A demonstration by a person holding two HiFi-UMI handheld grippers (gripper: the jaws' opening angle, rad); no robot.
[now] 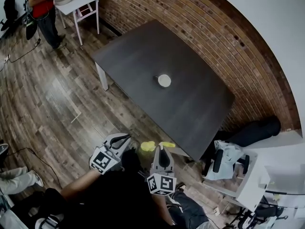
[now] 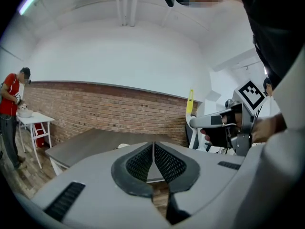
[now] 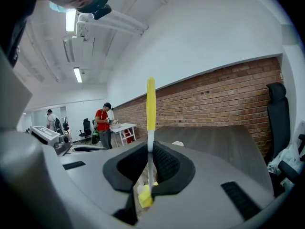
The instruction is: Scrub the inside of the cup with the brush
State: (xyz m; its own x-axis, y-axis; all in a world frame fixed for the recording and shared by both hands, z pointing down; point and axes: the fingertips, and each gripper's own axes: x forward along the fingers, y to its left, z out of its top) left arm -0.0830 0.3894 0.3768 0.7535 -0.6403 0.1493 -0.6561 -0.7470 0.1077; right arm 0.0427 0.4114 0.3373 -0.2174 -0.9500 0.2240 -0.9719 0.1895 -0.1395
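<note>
1. Well, in the head view, the cup [image 1: 164,80] stands alone near the middle of the dark table [image 1: 138,56], well apart from me. My left gripper [image 1: 122,139] and right gripper [image 1: 162,151] are both held close to my body, off the table's near corner. The yellow brush [image 1: 148,146] shows between them. I judge that scrubbing has not begun, since the brush is nowhere near the cup.
2. In the left gripper view, these jaws are pressed together with nothing between them. The cup is only a small pale shape on the table beyond. What I think is left for this side is to reach the cup and steady it.
3. In the right gripper view, the jaws are clamped on the brush's thin white stem, and its yellow handle sticks up past them. The cup sits well off on the tabletop, so the approach and the whole scrub are not yet done.
4. I can read no brand, label or writing anywhere. The only printing is the black-and-white square markers on the gripper cubes.
</note>
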